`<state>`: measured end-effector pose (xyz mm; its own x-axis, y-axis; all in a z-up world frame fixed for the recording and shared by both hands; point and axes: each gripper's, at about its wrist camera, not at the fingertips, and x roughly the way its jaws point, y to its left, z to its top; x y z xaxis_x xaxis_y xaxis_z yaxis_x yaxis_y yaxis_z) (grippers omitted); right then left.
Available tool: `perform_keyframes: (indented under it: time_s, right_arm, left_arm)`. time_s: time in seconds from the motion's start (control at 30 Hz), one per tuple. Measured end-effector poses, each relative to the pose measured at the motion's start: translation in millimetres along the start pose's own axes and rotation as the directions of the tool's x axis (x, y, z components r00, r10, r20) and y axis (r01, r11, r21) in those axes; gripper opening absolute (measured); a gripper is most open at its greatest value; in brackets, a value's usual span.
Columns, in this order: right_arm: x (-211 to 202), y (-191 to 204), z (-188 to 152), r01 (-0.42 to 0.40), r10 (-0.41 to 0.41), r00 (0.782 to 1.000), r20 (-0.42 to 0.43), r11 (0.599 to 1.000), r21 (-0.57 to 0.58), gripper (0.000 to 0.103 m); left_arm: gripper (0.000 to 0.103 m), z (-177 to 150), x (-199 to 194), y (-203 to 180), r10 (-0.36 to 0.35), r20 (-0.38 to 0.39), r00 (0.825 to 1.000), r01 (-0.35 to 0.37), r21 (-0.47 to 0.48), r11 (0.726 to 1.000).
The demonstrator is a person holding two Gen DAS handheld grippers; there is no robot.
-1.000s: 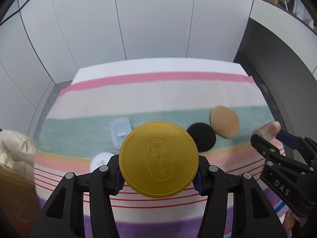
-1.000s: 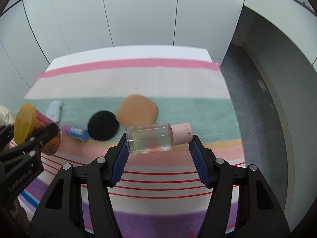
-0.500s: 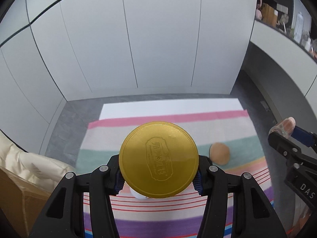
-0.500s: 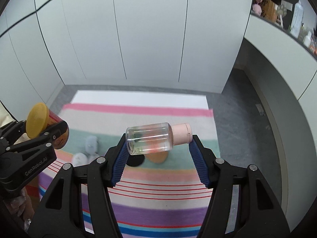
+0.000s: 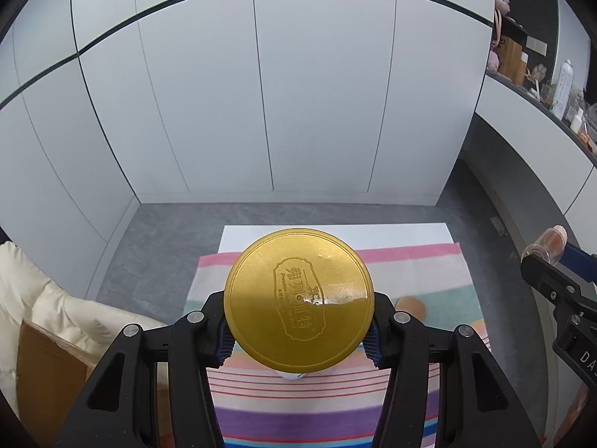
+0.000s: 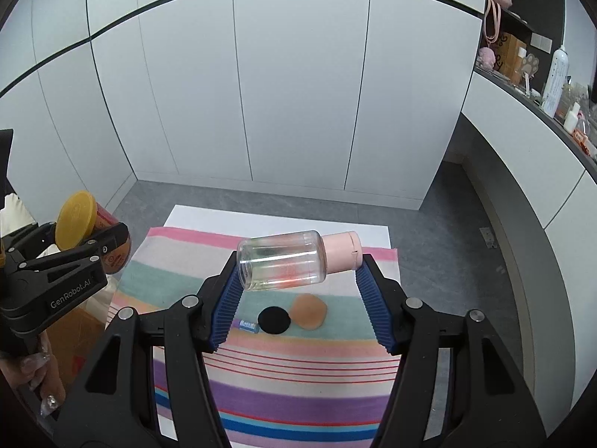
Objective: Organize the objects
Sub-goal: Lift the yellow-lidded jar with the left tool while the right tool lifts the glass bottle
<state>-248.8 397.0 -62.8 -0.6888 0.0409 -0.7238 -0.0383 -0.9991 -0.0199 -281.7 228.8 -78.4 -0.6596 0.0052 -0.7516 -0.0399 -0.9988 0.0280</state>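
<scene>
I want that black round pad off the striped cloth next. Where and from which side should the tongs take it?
Judging by its pose, come straight down on the black round pad and pinch opposite edges front to back. It lies flat and thin, with the tan sponge touching its right side and the small blue tube close on its left.

The right claw (image 6: 298, 283) grips a clear bottle (image 6: 283, 259) sideways, pink cap pointing right, high above the striped cloth (image 6: 298, 373). Below, on the green stripe, a black pad (image 6: 274, 320) touches a tan sponge (image 6: 309, 311). The left claw (image 6: 74, 246) clamps a gold-lidded can (image 6: 76, 220).
</scene>
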Motion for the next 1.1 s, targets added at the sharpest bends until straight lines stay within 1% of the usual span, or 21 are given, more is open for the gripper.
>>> perform_keyframes:
  time_s: [0.13,0.3,0.43,0.57,0.67,0.73,0.93,1.1]
  right_arm:
    - [-2.8,1.3,-4.0,-0.002,0.002,1.0,-0.008,1.0,0.0,0.063]
    - [-13.7,2.1,-11.8,0.0,0.0,1.0,-0.014,1.0,-0.005,0.063]
    - [-26.5,5.8,-21.1,-0.002,0.002,1.0,-0.012,1.0,-0.018,0.063]
    - [-42.9,10.1,-32.3,-0.014,0.013,1.0,-0.014,1.0,-0.021,0.063]
    - [-59.2,14.0,-47.5,-0.037,0.037,0.999,-0.022,0.999,-0.019,0.063]
    - [-68.2,16.2,-55.6,-0.055,0.055,0.998,-0.029,0.998,-0.02,0.063]
    - [-99.0,19.9,-82.4,-0.071,0.07,0.997,-0.038,0.997,-0.024,0.063]
    - [-119.1,16.7,-106.1,-0.096,0.095,0.995,-0.037,0.995,-0.027,0.063]
  left_arm:
    - [0.055,-2.4,-3.2,1.3,0.006,-0.012,1.0,-0.006,-0.006,1.0]
    - [0.055,-12.6,-13.8,3.3,0.019,-0.019,1.0,-0.019,0.012,1.0]
    - [0.055,-21.4,-27.0,6.2,0.024,-0.021,0.999,-0.023,0.027,0.999]
    - [0.055,-34.3,-47.2,6.6,0.03,-0.005,1.0,-0.029,0.059,0.998]
    - [0.055,-47.5,-64.2,7.4,-0.001,-0.008,1.0,0.002,0.075,0.997]
    - [0.055,-55.9,-75.8,8.7,-0.009,-0.011,1.0,0.01,0.082,0.997]
    - [0.055,-84.9,-112.2,12.7,-0.036,-0.023,0.999,0.038,0.1,0.994]
    - [0.055,-106.3,-133.8,15.4,-0.051,-0.029,0.998,0.054,0.112,0.992]
